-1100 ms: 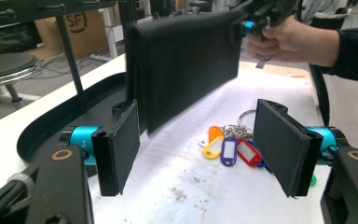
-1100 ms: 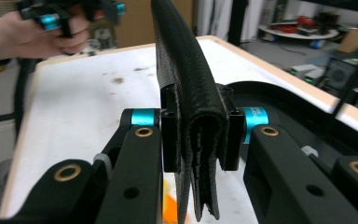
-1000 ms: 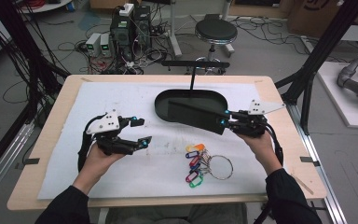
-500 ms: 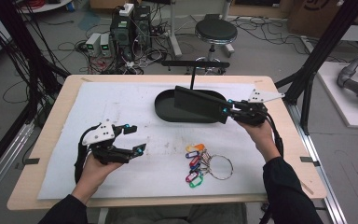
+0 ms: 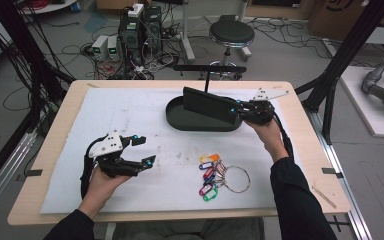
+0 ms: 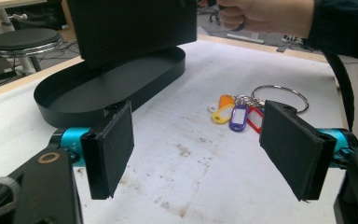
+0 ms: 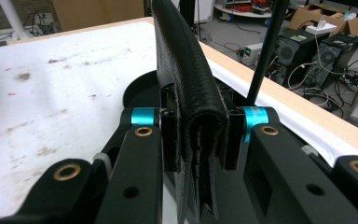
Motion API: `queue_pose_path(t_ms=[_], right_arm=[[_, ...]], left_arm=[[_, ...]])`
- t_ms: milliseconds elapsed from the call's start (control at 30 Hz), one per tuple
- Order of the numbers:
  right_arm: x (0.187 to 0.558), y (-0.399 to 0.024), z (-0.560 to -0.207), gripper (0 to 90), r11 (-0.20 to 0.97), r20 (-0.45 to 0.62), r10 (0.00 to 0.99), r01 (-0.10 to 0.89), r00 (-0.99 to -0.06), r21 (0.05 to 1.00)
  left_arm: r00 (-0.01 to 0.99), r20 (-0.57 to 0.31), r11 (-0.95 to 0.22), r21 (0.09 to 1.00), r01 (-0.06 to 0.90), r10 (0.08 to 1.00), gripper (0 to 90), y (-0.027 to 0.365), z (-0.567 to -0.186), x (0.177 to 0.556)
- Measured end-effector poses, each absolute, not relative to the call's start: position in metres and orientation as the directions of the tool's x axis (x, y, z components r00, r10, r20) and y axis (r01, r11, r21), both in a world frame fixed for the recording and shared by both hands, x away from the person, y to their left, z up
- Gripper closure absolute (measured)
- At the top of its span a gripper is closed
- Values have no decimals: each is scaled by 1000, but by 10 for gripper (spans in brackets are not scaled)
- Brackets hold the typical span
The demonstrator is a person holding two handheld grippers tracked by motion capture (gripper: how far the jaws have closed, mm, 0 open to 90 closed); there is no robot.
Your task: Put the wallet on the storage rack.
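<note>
At the near edge of the table, left side: left gripper point(image 5: 139, 151), held low over the white mat point(image 5: 130, 115), jaws spread wide, having just been opening, with nothing between them. Flat black pads with a matte, slightly rough face; turquoise collars behind them.

Near centre, just right of the left gripper: bunch of keys point(image 5: 211, 175) on a thin metal ring point(image 5: 235, 179), lying flat and untouched. Plastic tags in orange, yellow, purple, red and green. In the left gripper view the bunch point(image 6: 235, 112) lies ahead between the open jaws, so this hand is plainly the nearer one.

Underneath: the mat, pale, scuffed with brownish stains, on a light wooden tabletop point(image 5: 50, 150).

Farther back, centre: oval tray point(image 5: 180, 117), black, shallow, thin upright wall, its long axis running left to right across the table.

Above the tray: wallet point(image 5: 210, 105), black, grained leather-like, folded flat, stitched edge. It is lifted on edge over the tray's right half, long axis level and pointing leftward from the tongs. Right gripper point(image 5: 241, 111) is clamped narrow on its right end; the right gripper view shows both pads pressed against the folded edge point(image 7: 186, 79).

Judgement: the wallet appears to be going into the tray, with a short drop straight down remaining.

Beyond the table: round stool point(image 5: 231, 34), computer cases, loose cables on the floor.
</note>
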State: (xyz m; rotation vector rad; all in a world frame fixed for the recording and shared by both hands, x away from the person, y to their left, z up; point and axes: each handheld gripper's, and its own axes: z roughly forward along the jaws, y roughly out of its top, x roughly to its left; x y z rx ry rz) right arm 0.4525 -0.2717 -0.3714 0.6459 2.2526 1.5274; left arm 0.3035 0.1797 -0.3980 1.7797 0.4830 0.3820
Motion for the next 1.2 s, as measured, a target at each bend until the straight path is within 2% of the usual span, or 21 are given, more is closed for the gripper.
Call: queue_pose_path(t_ms=[500,800,1200], right_arm=[[484,-252,-396,757,354,-36,567,204,-823,913],[493,-255,-408,753,366,-21,592,246,-806,897],[496,-260,-414,686,397,-18,651,320,-759,860]], left_arm=[[861,4,-212,970,121,508,261,183,-398,302],[860,3,-211,970,122,511,261,185,-399,302],[862,13,-230,966,121,507,261,183,-400,302]])
